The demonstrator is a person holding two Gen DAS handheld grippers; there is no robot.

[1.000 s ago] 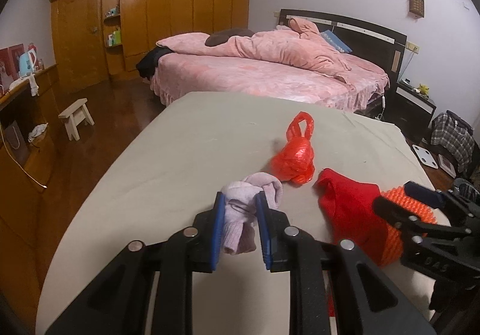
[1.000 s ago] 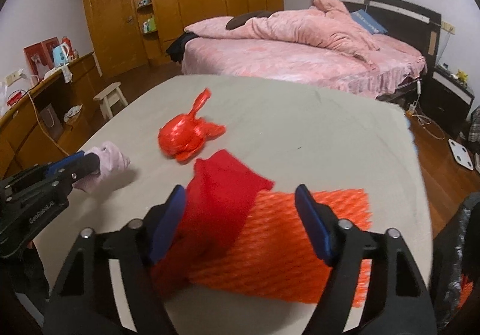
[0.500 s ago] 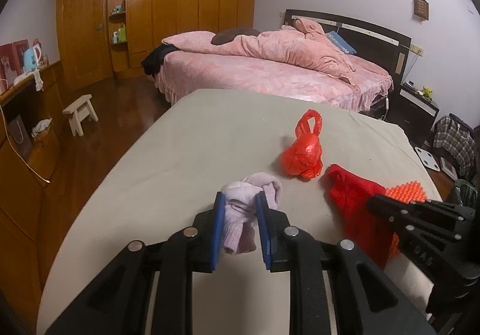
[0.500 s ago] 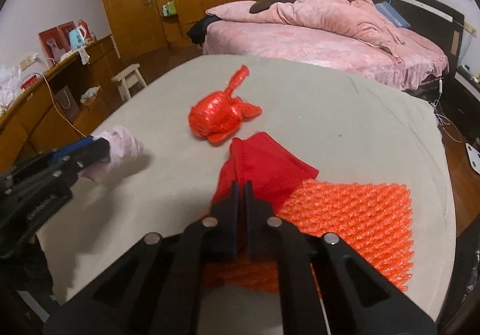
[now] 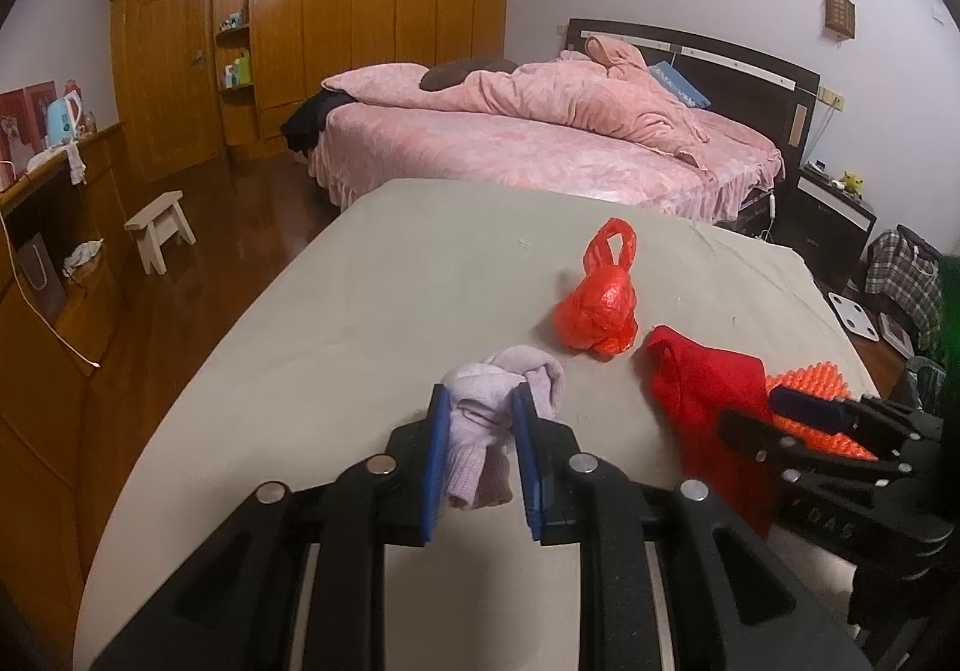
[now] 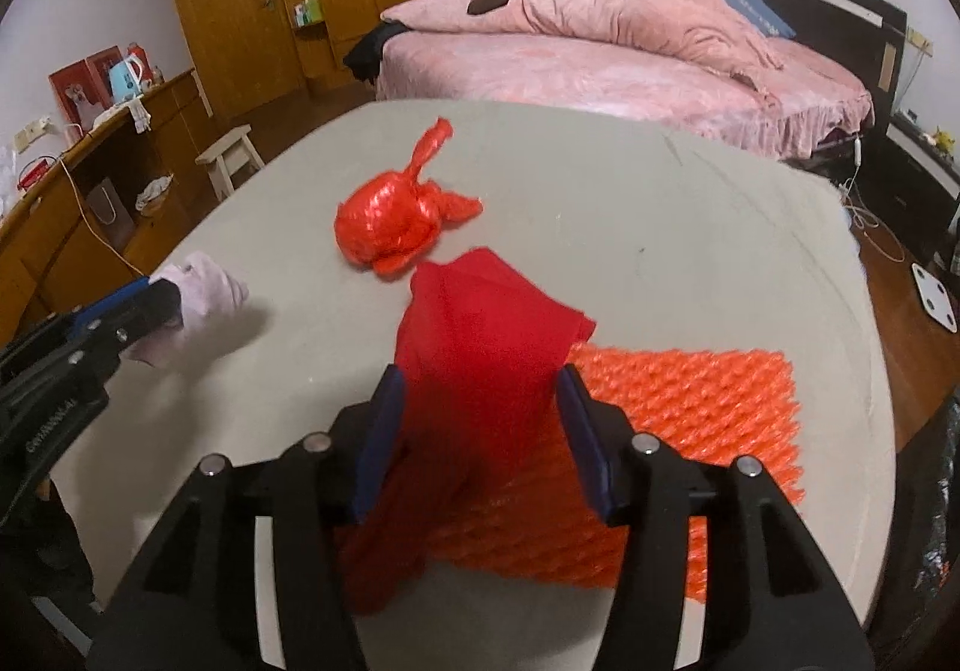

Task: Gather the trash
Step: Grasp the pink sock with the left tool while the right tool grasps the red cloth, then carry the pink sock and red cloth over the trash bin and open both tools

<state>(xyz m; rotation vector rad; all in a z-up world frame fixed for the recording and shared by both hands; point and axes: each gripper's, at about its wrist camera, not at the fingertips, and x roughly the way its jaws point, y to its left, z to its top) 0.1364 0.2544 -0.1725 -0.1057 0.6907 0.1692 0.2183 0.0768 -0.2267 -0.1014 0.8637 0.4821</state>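
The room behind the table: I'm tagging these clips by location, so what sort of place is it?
A bedroom, most likely in a home: a bed with a rumpled pink duvet, a wall of wooden wardrobes and a dark nightstand beside the headboard.

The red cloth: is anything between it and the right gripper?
Nothing visible. The right gripper sits right over the red cloth, which already lies between its opening jaws, on top of the orange mesh.
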